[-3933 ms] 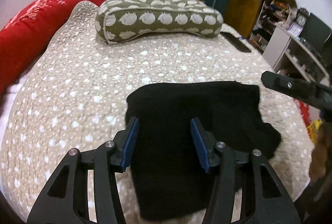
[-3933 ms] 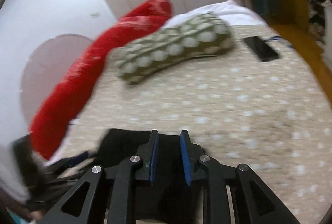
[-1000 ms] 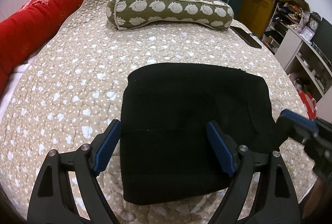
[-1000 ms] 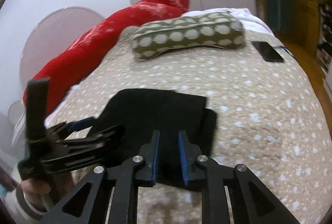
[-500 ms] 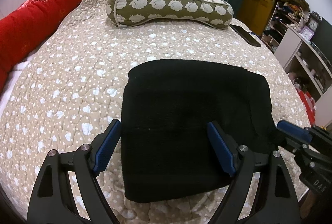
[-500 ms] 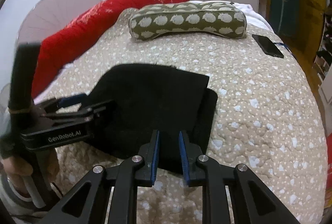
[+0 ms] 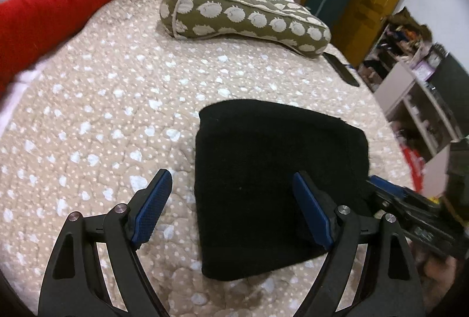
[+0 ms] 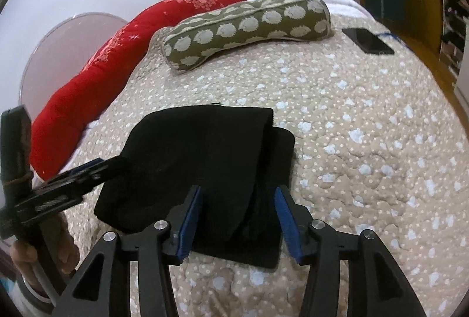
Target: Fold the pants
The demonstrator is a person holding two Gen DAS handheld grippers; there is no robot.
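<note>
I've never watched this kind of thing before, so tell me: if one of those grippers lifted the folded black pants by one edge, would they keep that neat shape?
Probably not. The black pants look like soft knit lying in loose layers, the upper fold offset from the lower one, so they would likely sag and unfold. They seem light and unlikely to slip from the right gripper, given its textured blue pads.

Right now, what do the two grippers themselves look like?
Left gripper and right gripper match: black skeletal linkage arms with triangular cutouts, silver pivot pins, and blue textured pads lining the fingers. The left gripper's side carries white lettering, unreadable here, and it sits on a black handle.
</note>
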